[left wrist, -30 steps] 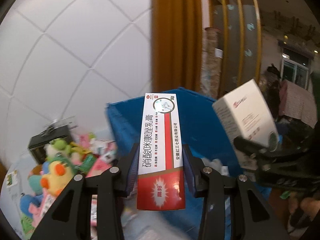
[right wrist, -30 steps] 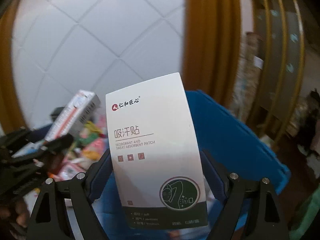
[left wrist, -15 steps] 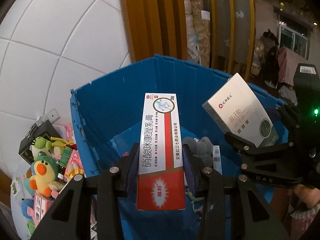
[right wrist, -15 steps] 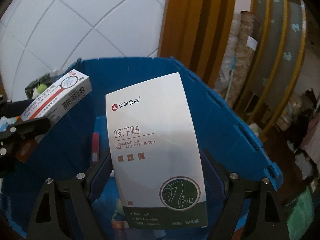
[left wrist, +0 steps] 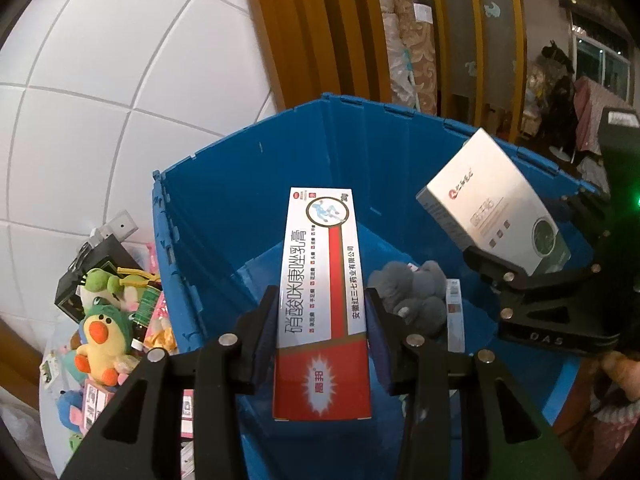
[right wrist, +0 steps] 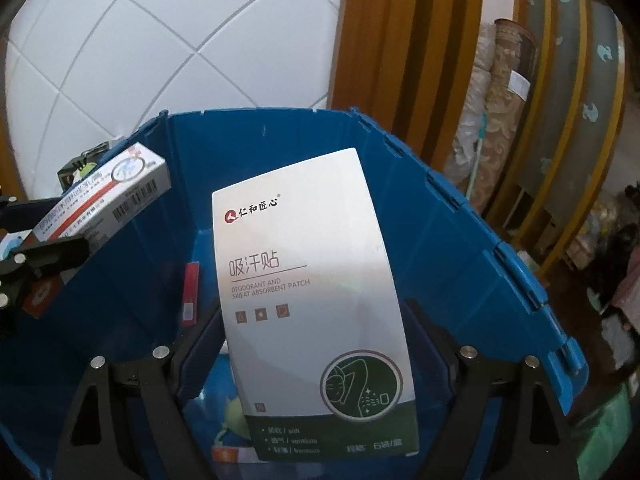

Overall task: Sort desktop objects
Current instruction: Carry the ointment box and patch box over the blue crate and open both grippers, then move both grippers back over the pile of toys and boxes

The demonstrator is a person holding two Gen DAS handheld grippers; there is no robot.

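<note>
My left gripper (left wrist: 322,306) is shut on a long red and white ointment box (left wrist: 320,264), held lengthwise and pointing away from me. My right gripper (right wrist: 312,320) is shut on a wide white and green sweat patch box (right wrist: 308,280). Both boxes hang tilted downward over the open blue crate (left wrist: 224,216). In the left wrist view the patch box (left wrist: 492,208) and its black gripper show at the right. In the right wrist view the ointment box (right wrist: 104,196) shows at the left, over the crate's left wall (right wrist: 120,280).
Inside the crate lie a grey plush toy (left wrist: 416,292), a flat carton (left wrist: 454,312) and a red carton (right wrist: 191,292). Left of the crate is a heap with a yellow duck plush (left wrist: 102,344), a black box (left wrist: 88,268) and small packets. A white tiled wall (left wrist: 100,100) stands behind.
Both grippers have come forward and down with their boxes, from in front of the crate to over its opening. The crate's inside has come into view. Neither grip has changed.
</note>
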